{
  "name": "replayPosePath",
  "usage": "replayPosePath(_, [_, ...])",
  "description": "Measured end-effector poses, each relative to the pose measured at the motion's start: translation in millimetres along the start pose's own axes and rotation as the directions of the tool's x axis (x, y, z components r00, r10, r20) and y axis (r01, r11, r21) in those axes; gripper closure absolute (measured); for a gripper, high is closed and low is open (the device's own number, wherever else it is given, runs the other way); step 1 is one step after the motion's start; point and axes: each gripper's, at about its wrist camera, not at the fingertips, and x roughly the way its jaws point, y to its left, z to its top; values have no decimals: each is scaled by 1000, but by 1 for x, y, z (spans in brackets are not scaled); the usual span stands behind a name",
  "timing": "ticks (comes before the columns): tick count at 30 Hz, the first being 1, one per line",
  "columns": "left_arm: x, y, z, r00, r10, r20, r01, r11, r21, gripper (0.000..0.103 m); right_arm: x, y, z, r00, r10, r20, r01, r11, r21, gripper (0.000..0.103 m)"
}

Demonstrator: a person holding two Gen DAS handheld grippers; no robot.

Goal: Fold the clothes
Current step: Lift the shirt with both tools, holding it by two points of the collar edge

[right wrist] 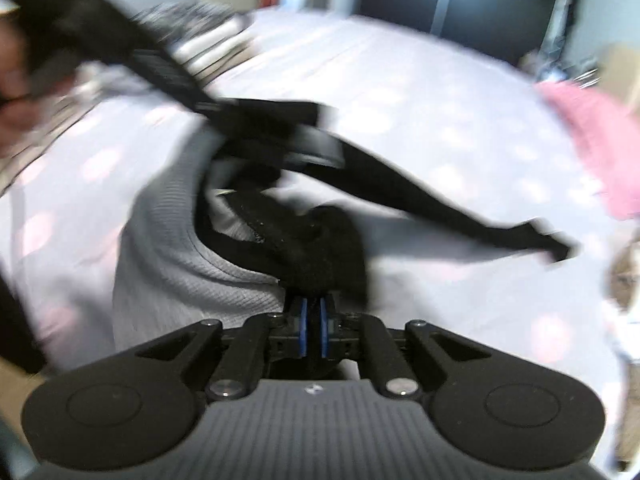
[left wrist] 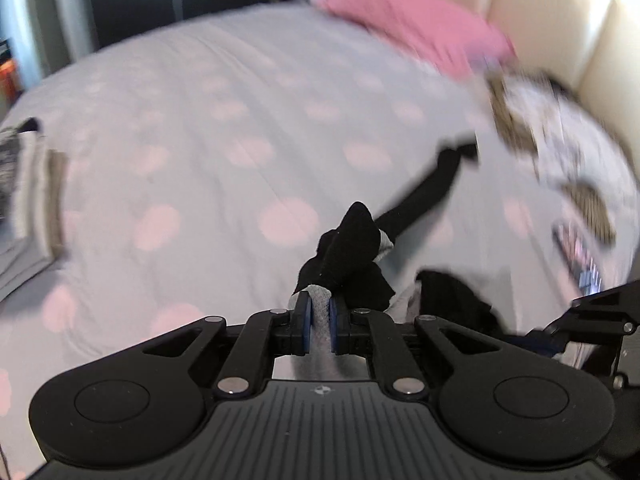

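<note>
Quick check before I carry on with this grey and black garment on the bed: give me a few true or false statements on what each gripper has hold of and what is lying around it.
1. The left gripper is shut on grey ribbed fabric of the garment. True.
2. The right gripper hangs open and empty. False: it is shut on the garment's black fabric.
3. A black strap of the garment trails across the bedspread. True.
4. The bedspread is plain dark blue. False: it is pale with pink dots.
5. A pink pillow lies by the cream headboard. True.
</note>
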Motion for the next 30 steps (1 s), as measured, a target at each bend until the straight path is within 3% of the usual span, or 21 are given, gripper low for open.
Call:
replayPosePath(3, [-29,3,0,996,14,83,-13,1000,-21,96,-19,-20,10,996,-62,67,59,998,36,98])
replayPosePath(7, [-70,-1,3,985,0,171,11,998,-61,97,-55,-30,34,975,-120,185,123,992,-3,98])
replayPosePath(11, [-123,-12,19,958,-15,288,31,998,-51,97,-95,-48,68,949,-130,288,133,991,10,98])
replayPosePath(16, [-192,-28,46,896,-10,443,29,999,-35,97,-161,-48,119,879,-154,452,179,984,-14,98])
replayPosePath(18, [-202,-32,51,891,-4,454,19,999,-29,97,-187,-51,134,849,-157,504,201,979,-33,98])
replayPosePath(20, [-210,-35,56,888,2,460,9,1000,-23,97,-204,-54,147,833,-152,532,208,977,-47,98])
replayPosePath(22, [-218,-38,61,884,9,467,-1,1000,-16,97,-207,-56,155,841,-136,524,198,978,-65,98])
replayPosePath(26, [-179,-35,47,938,18,346,-13,1000,-18,97,-178,-55,150,900,-100,423,162,980,-113,98])
replayPosePath(30, [-107,-26,17,990,-7,139,10,1000,-22,97,-117,-48,119,971,-51,232,93,980,-176,98])
